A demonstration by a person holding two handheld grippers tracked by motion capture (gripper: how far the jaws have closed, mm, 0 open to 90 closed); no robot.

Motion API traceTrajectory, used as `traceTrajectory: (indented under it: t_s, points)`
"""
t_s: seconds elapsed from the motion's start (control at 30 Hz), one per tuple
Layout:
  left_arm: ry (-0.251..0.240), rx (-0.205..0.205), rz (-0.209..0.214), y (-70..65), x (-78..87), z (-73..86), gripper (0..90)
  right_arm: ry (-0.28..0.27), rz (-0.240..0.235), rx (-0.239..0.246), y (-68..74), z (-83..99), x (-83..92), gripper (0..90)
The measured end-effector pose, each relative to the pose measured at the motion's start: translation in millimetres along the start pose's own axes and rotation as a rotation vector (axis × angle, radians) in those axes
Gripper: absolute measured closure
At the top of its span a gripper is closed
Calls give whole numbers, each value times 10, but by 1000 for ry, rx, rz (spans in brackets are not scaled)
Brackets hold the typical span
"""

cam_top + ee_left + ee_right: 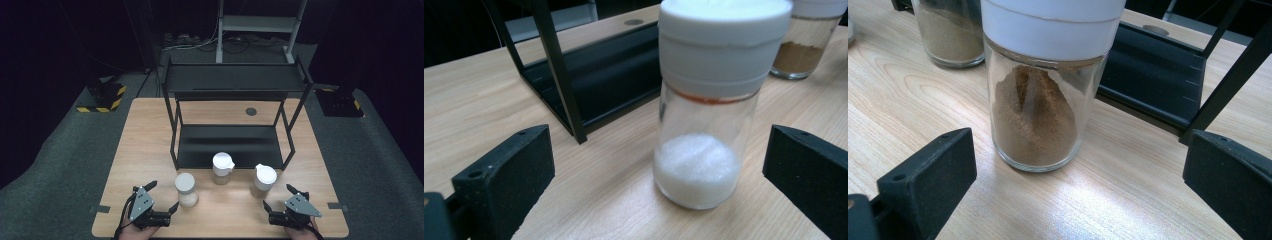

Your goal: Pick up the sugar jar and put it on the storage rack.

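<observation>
Three glass jars with white lids stand on the wooden table (150, 150) in front of a black rack (232, 145). The left jar (186, 190) holds white granules; in the left gripper view this jar (704, 125) stands just ahead of my left gripper (659, 150), between its jaws but untouched. My left gripper (162, 196) is open beside it. The right jar (263, 180) holds brown powder; in the right gripper view it (1043, 100) stands just beyond the open jaws of my right gripper (1080, 152). My right gripper (278, 197) is empty.
A middle jar (222, 167) with light brown powder stands at the rack's front edge. The rack has a low black shelf (589, 85) and an upper shelf (235, 77) on thin posts. A round grommet (251, 111) sits in the table behind it.
</observation>
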State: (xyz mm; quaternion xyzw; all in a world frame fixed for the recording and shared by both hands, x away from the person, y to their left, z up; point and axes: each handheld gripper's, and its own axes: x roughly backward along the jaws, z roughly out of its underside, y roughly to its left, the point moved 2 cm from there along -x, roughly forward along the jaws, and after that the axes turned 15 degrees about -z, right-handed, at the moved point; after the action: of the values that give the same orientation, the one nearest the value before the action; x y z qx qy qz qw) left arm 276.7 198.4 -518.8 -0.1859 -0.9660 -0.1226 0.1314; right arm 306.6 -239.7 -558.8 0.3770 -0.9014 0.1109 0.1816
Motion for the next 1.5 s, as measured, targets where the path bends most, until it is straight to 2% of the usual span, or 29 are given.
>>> traceTrajectory:
  t_s: [0.77,1.17,1.5]
  points:
    - [-82,-11,17,-157,99,-281,2,2,-1,1,2,0,-2,0]
    - [-108,-10,29,-249,86,-399,2,3,-2,4,4,-1,-3,0]
    - [-108,-10,35,-294,28,-428,2,2,-1,4,4,0,-3,0]
